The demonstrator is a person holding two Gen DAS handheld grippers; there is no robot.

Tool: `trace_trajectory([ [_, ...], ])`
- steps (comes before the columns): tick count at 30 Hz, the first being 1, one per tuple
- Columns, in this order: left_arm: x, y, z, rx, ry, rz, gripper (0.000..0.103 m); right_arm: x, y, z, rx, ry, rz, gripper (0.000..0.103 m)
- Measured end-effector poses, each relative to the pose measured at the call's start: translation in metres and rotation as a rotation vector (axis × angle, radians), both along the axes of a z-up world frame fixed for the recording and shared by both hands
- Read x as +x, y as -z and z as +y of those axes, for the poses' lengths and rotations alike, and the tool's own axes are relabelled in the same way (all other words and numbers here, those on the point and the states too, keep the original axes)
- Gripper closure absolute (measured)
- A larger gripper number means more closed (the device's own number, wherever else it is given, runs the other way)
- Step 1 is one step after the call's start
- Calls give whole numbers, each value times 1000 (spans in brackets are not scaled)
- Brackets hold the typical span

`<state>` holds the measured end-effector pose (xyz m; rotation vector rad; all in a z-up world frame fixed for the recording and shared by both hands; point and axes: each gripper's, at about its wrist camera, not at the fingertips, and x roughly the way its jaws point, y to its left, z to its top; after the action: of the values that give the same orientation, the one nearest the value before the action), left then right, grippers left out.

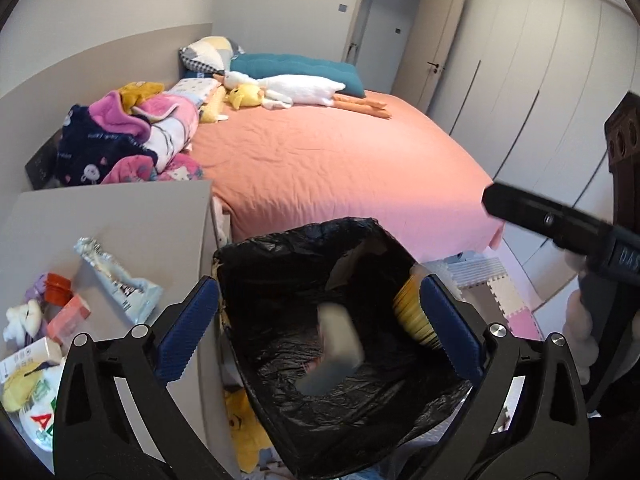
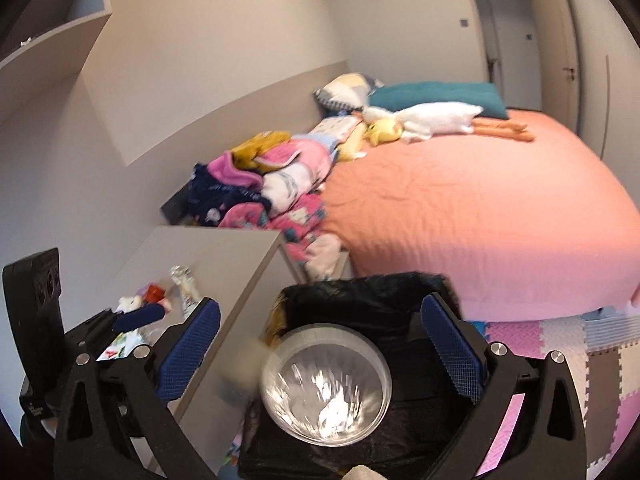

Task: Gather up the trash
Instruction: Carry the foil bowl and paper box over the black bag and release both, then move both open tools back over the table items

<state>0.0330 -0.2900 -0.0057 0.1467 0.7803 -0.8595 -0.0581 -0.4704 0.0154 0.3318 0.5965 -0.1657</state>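
A trash bin lined with a black bag point(image 1: 280, 280) stands between the grey bedside table and the bed; it also shows in the right wrist view point(image 2: 360, 292). My left gripper point(image 1: 320, 320) is open above the bin; a blurred pale piece of trash point(image 1: 336, 344) is in mid-air inside it. My right gripper point(image 2: 320, 344) is open above the bin; a clear plastic cup point(image 2: 326, 384), blurred, is between its fingers over the bag, not gripped. More trash lies on the table: a silver-blue snack wrapper point(image 1: 120, 280), an orange-capped bottle point(image 1: 58, 292), cartons and tissues.
The grey bedside table point(image 1: 132, 216) is left of the bin. A bed with an orange sheet point(image 1: 340, 160), piled clothes point(image 1: 128, 136) and plush toys lies behind. Foam floor mats point(image 2: 580, 360) lie to the right. A yellow plush point(image 1: 244, 428) lies by the bin's base.
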Motion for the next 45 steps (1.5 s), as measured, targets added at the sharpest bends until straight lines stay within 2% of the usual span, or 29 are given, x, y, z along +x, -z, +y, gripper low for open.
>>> trace_trajectory([
  [3,3,3,-7,5,3,17,7,-1,-2,-7,-5,18,-4,3],
  [9,2,0,-7,10,-8,0,7,-5,0,-14,23,17,-12,3],
  [18,4,-1,18,16,-84,-12,7,3,-2,2,49,-58,-28,3],
  [30,7,0,75,26,-236,-26,7,32,1,48,61,-187,-21,3],
  [45,9,9,170,16,-467,-6,7,67,10,120,30,-356,5,3],
])
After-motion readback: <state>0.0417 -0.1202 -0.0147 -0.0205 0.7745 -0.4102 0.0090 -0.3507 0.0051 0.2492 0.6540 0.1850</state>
